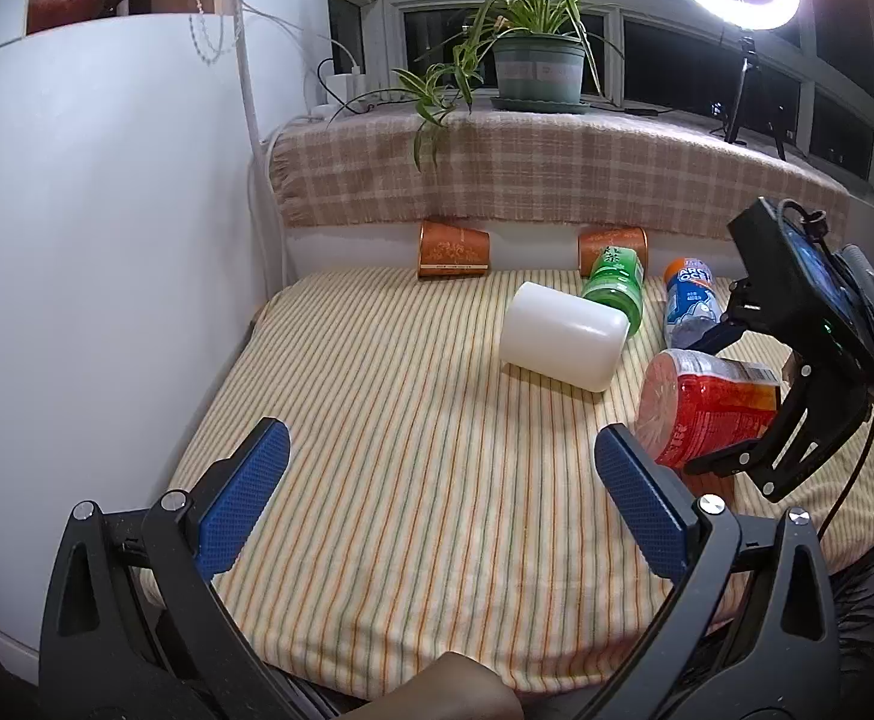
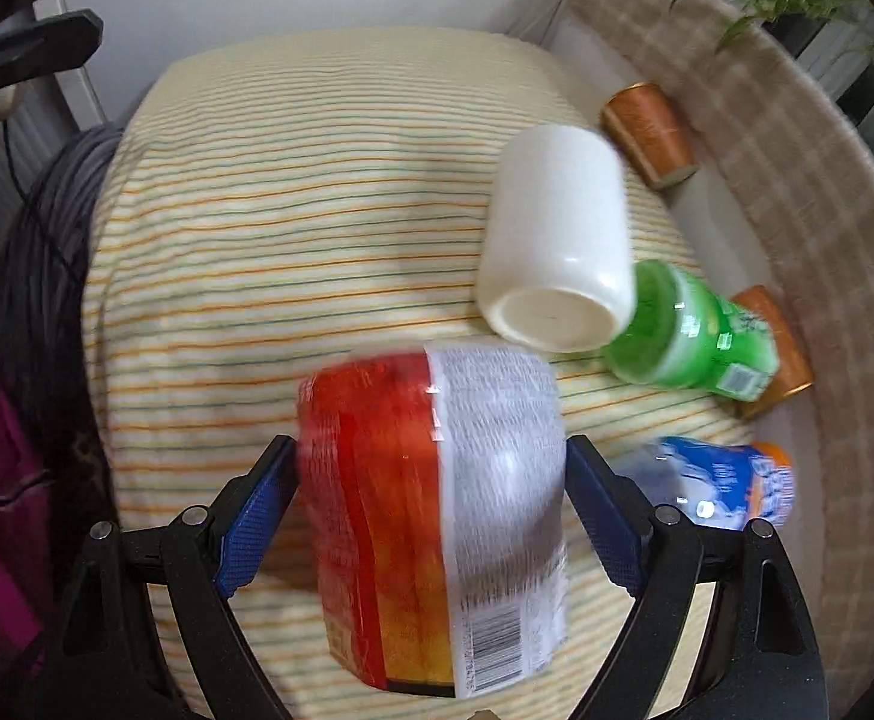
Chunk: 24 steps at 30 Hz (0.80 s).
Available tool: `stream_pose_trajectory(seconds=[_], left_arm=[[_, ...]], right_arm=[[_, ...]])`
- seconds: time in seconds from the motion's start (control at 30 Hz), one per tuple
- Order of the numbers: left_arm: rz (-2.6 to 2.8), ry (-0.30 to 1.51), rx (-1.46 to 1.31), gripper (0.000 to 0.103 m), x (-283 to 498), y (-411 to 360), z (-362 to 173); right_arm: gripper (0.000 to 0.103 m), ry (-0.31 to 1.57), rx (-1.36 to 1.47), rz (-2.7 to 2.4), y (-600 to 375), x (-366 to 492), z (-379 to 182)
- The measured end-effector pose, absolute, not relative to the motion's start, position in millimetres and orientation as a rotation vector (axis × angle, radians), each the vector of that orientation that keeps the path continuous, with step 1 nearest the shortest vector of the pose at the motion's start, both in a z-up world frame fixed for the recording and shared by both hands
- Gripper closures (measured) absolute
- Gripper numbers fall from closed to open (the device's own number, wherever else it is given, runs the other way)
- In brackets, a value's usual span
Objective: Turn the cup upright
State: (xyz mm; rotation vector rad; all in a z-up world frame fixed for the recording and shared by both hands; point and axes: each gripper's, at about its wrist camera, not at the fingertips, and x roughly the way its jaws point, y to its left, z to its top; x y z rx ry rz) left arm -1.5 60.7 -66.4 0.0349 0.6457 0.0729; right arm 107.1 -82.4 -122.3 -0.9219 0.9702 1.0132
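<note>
My right gripper [image 2: 431, 516] is shut on a red-and-orange labelled cup [image 2: 431, 516], held on its side above the striped cloth [image 2: 287, 228]; the view is motion-blurred. In the left wrist view the same cup [image 1: 707, 408] hangs in the right gripper [image 1: 755, 438] at the right. A white cup [image 1: 563, 336] lies on its side mid-cloth, its base toward the right wrist view [image 2: 557, 240]. My left gripper [image 1: 437, 504] is open and empty, low over the near cloth.
A green bottle [image 1: 614, 285] and a blue-labelled bottle [image 1: 686, 303] lie beside the white cup. Two orange cups [image 1: 452, 251] [image 1: 611, 243] lie at the back wall under a plaid blanket [image 1: 557, 174]. A white wall [image 1: 95, 240] is left. A potted plant [image 1: 536, 66] stands behind.
</note>
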Motion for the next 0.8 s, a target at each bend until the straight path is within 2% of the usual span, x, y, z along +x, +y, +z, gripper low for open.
stream_pose_trajectory(seconds=[0.13, 0.37, 0.53, 0.8], left_arm=[[0.040, 0.640, 0.042, 0.000, 1.1, 57.1, -65.1], [-0.051, 0.650, 0.070, 0.000, 8.1, 47.2, -60.8], [-0.155, 0.642, 0.162, 0.000, 20.0, 32.4, -52.3], [-0.414, 0.770, 0.300, 0.000, 59.8, -11.8, -59.4]], right_arm=[[0.015, 1.023, -0.875, 1.010, -81.8, 116.3, -119.8], [0.015, 0.986, -0.836, 1.022, -87.4, 111.9, -97.3], [0.015, 0.926, -0.638, 1.007, -116.8, 109.0, -65.4], [0.015, 0.881, -0.278, 0.786, -194.6, 78.5, -51.0]])
